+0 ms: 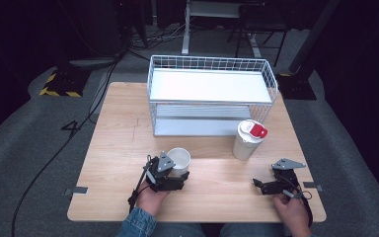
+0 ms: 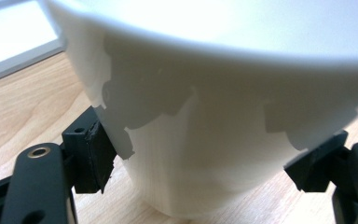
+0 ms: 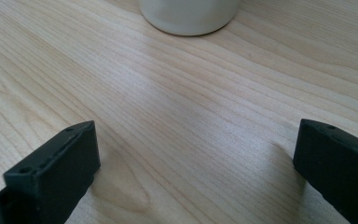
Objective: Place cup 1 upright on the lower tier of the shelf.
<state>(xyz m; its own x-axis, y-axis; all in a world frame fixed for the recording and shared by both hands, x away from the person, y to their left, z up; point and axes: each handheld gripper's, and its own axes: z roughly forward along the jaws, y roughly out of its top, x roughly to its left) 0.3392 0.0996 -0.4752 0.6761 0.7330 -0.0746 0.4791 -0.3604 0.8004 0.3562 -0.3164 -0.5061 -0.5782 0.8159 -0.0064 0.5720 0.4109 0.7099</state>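
A white cup (image 1: 180, 159) stands on the wooden table (image 1: 118, 148) near its front, left of centre. My left gripper (image 1: 175, 175) is shut on it: in the left gripper view its black pads (image 2: 93, 154) press both sides of the cup's lower wall (image 2: 214, 70). My right gripper (image 1: 269, 175) rests low over the table at the front right, open, with only bare wood between its jaws (image 3: 196, 168). A white lidded cup with a red tab (image 1: 247, 139) stands a little beyond it; its base (image 3: 189, 16) shows ahead in the right gripper view.
A white wire shelf rack (image 1: 212, 94) with two levels stands at the table's back centre. Cables run across the grey floor (image 1: 54, 148) on the left. A person's hands and a denim sleeve (image 1: 138, 224) come in at the front edge.
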